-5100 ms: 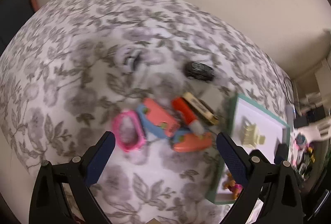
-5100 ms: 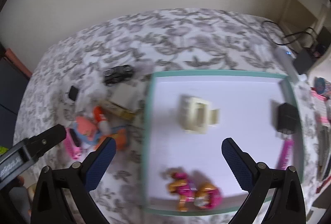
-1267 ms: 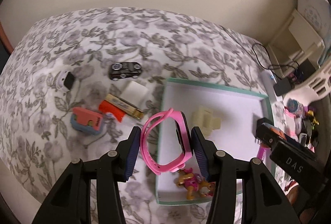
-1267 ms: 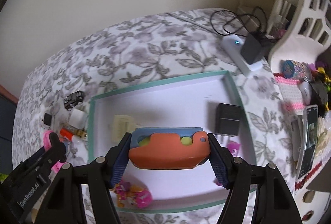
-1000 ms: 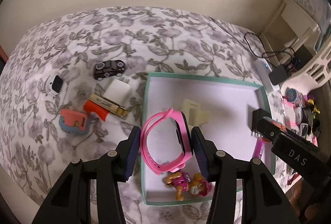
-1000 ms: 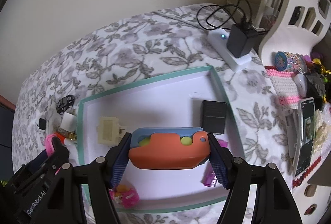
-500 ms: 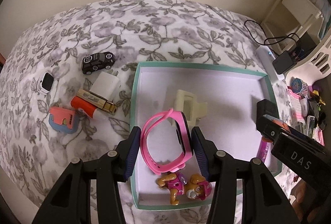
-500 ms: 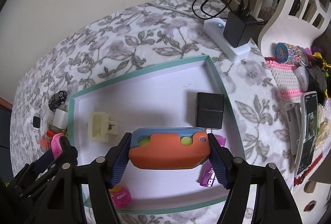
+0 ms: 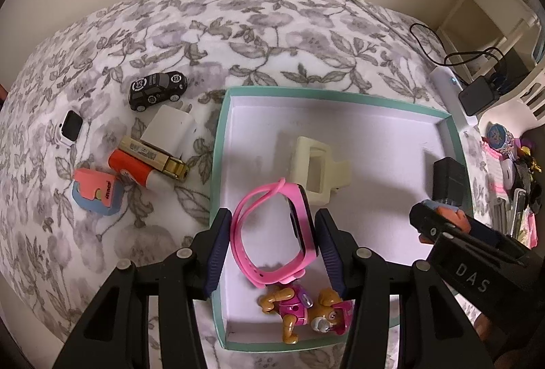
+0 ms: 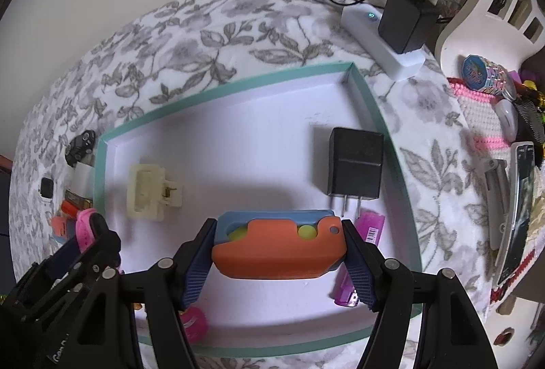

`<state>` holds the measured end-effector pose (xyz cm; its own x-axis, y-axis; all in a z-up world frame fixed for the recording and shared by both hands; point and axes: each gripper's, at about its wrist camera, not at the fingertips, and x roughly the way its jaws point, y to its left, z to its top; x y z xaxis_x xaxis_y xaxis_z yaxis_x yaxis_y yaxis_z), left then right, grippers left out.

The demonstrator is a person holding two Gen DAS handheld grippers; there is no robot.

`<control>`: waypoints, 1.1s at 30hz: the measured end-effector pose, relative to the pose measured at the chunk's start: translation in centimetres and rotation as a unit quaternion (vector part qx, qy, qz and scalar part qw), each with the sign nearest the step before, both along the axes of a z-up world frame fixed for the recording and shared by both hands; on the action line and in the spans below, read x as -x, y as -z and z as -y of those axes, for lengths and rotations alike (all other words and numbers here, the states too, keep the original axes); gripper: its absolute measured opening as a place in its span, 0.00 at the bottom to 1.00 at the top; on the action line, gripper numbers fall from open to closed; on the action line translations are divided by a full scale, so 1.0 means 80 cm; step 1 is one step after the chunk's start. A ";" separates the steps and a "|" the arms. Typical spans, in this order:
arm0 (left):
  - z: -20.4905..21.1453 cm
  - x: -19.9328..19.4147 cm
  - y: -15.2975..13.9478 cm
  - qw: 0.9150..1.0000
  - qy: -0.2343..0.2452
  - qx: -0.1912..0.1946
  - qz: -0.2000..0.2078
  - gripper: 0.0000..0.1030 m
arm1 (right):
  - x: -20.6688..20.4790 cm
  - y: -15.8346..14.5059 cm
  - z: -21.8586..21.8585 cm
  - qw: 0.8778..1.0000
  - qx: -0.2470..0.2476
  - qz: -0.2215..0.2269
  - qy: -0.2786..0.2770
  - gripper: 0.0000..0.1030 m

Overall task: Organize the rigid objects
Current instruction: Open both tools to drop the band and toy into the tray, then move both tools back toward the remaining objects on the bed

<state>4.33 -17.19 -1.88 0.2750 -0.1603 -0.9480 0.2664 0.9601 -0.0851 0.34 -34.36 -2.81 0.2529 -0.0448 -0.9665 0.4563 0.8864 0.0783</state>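
A grey-and-white floral blanket (image 9: 238,28) covers the surface, with a plain cream wall behind it, and a shallow tray (image 9: 218,144) with a teal rim and white floor lies on the blanket.

In the left wrist view, the left tongs (image 9: 272,249) are clamped on a pink watch (image 9: 272,226), its band looped open, held above the tray's near part. Just below it, at 6 o'clock inside the tray, lies a pink and tan toy pup (image 9: 303,307). Farther in, toward 12 o'clock, a cream hair claw clip (image 9: 316,174) rests on the tray floor. At 3 o'clock a black charger (image 9: 449,178) lies against the right wall.

In the right wrist view, the right tongs (image 10: 279,266) are clamped end to end on an orange and blue toy (image 10: 279,249), above the tray's near half. Just past its right pad a purple flat item (image 10: 369,229) lies on the tray floor, touching the charger's prongs.

Outside the tray, at 9 to 10 o'clock on the blanket, lies a cluster: a second orange and blue piece (image 9: 97,195), an orange tube (image 9: 136,171), a gold bar (image 9: 153,156), a white plug (image 9: 170,128), a white smartwatch face (image 9: 69,128), and farthest a black toy car (image 9: 156,89).

Beyond the tray at 1 o'clock, a white power strip (image 10: 374,38) carries a black adapter (image 10: 405,21).
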 end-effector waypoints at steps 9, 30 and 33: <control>-0.004 -0.003 0.018 1.000 -0.009 -0.007 -0.017 0.63 | -0.006 0.025 -0.010 0.999 0.002 -0.030 -0.012 0.71; -0.022 -0.012 0.001 0.999 -0.036 -0.006 -0.004 0.87 | -0.007 0.010 -0.007 1.000 0.007 -0.003 -0.002 1.00; -0.029 -0.014 0.001 0.999 -0.045 -0.008 -0.006 0.87 | -0.006 0.005 -0.006 1.000 0.011 0.001 -0.001 1.00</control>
<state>5.48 -14.89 -1.99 0.2761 -0.1211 -0.9535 0.1778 0.9813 -0.0732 0.82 -33.87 -3.23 0.2550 -0.0659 -0.9647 0.4551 0.8884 0.0596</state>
